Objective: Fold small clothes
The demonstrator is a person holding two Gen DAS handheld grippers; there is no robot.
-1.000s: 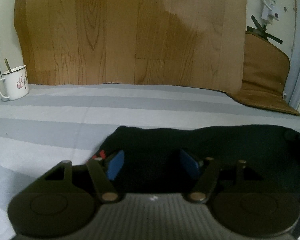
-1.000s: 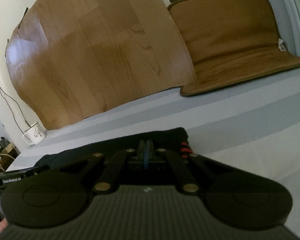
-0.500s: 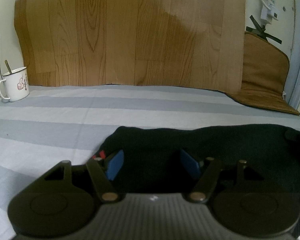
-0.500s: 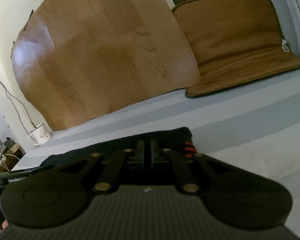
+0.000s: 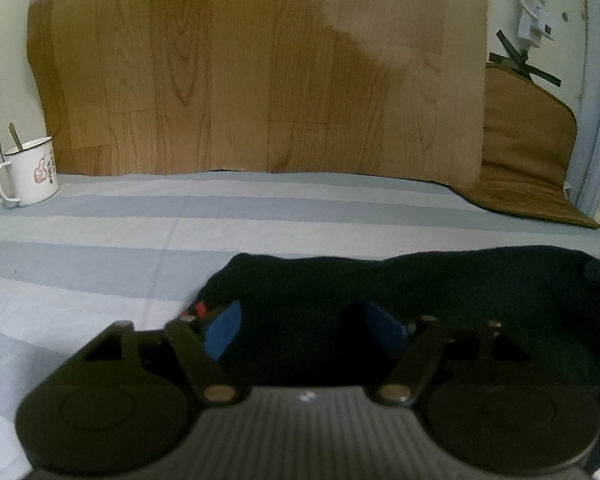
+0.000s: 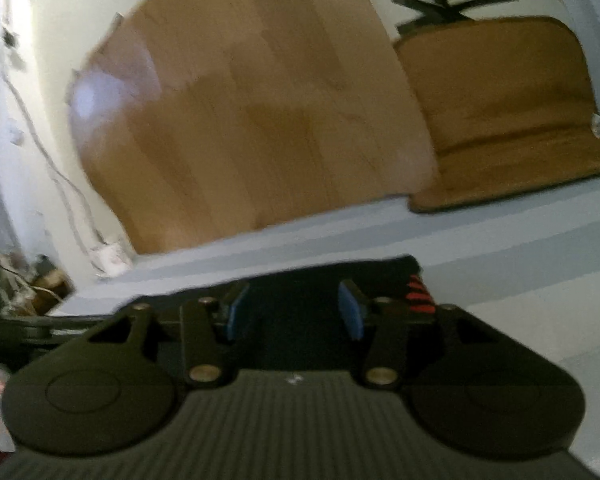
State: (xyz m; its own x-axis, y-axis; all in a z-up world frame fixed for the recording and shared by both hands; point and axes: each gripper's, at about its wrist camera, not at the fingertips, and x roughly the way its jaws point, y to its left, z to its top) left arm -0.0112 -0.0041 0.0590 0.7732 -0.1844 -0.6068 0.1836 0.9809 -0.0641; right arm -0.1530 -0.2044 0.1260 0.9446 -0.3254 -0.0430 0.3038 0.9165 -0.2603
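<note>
A small black garment (image 5: 420,280) with red stripes at its end lies flat on the grey-striped sheet (image 5: 140,240). My left gripper (image 5: 304,328) is open, its blue pads straddling the garment's left end. In the right wrist view the same black garment (image 6: 300,292) shows its red-striped edge (image 6: 418,296). My right gripper (image 6: 294,308) is open just above the garment's right end, holding nothing. That view is motion-blurred.
A white mug (image 5: 30,174) with a spoon stands at the far left by the wall. A wood-pattern sheet (image 5: 260,72) leans on the wall. A brown cushion (image 5: 528,152) lies at the far right. Cables and clutter (image 6: 24,288) sit off the left edge.
My right gripper was shut on the garment's right end and has now opened and let it go, lifting and tilting a little. The left gripper stayed open and almost still.
</note>
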